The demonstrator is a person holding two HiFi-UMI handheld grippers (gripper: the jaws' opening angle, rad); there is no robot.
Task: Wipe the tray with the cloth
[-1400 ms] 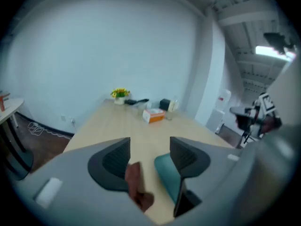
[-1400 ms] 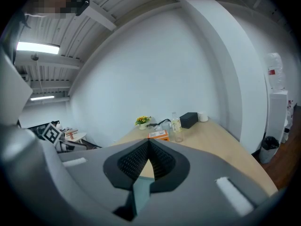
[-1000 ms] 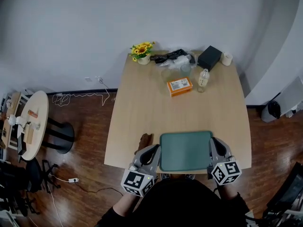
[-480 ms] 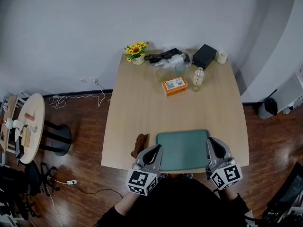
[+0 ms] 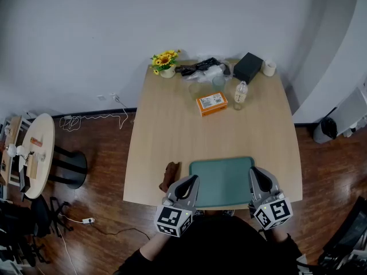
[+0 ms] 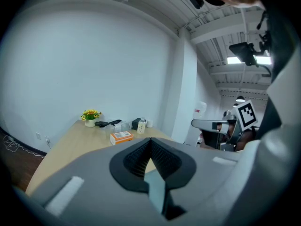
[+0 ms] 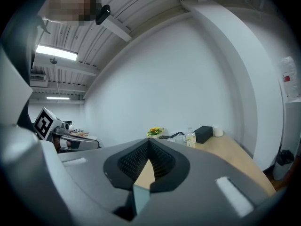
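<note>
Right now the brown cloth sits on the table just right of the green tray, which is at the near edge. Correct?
Wrong side. The brown cloth sits on the table just left of the green tray, by the left gripper. The tray is at the near edge, as you said. The head view shows it.

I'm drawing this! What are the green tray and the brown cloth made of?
The flat green rectangular tray looks like plastic: even matte colour, smooth, rounded corners. The small crumpled brown cloth looks like soft fabric, since it lies bunched; its weave is too small to see. The pale tan table under them looks like wood or laminate.
</note>
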